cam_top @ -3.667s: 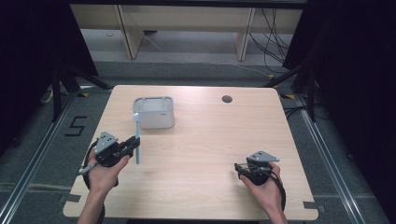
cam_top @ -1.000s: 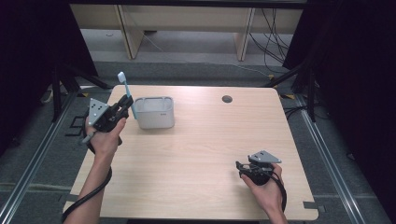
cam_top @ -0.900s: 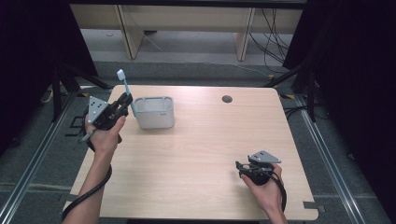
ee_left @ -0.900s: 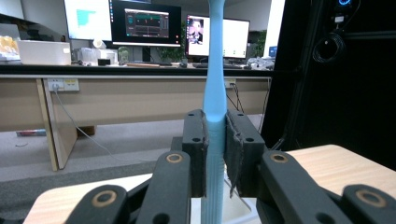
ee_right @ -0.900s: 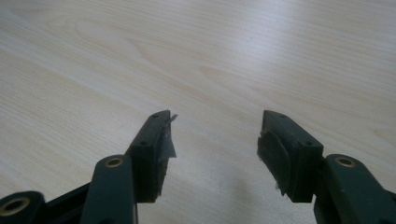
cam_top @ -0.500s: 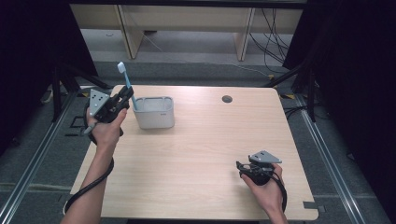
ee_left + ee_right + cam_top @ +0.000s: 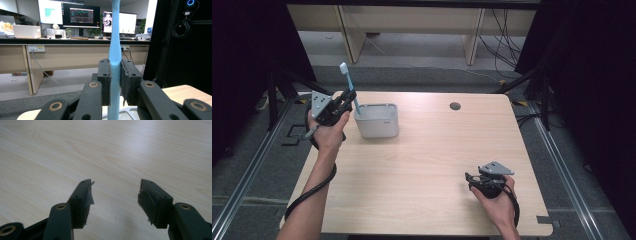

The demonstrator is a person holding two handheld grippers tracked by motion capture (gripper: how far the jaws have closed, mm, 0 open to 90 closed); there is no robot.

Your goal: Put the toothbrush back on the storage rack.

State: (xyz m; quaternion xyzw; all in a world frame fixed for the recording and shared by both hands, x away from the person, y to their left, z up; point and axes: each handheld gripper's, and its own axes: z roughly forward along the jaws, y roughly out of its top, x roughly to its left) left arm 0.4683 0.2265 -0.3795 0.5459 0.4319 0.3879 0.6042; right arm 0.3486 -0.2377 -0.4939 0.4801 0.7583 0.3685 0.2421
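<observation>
Two hand-held grippers, one toothbrush, one holder, one desk.

Toothbrush (image 7: 115, 53): slim light-blue plastic handle, smooth, flaring at the waist, white bristle head at top; stands nearly upright, its lower end at the near-left rim of the holder. Clenched between the black foam-faced fingers (image 7: 104, 80) of the left gripper (image 7: 343, 101), which press on it from both sides.

Holder (image 7: 377, 120): pale grey, boxy with rounded corners, open top, matte finish; sits on the desk's far-left part, just beside the left gripper.

Right gripper (image 7: 115, 200): black angular fingers, worn foam pads with frayed edges, spread wide with nothing between them; low over bare wood at the desk's near-right, well apart from the holder.

Desk (image 7: 437, 165): light wood-grain laminate, rounded corners, a round dark cable hole (image 7: 455, 106) near the far edge.
</observation>
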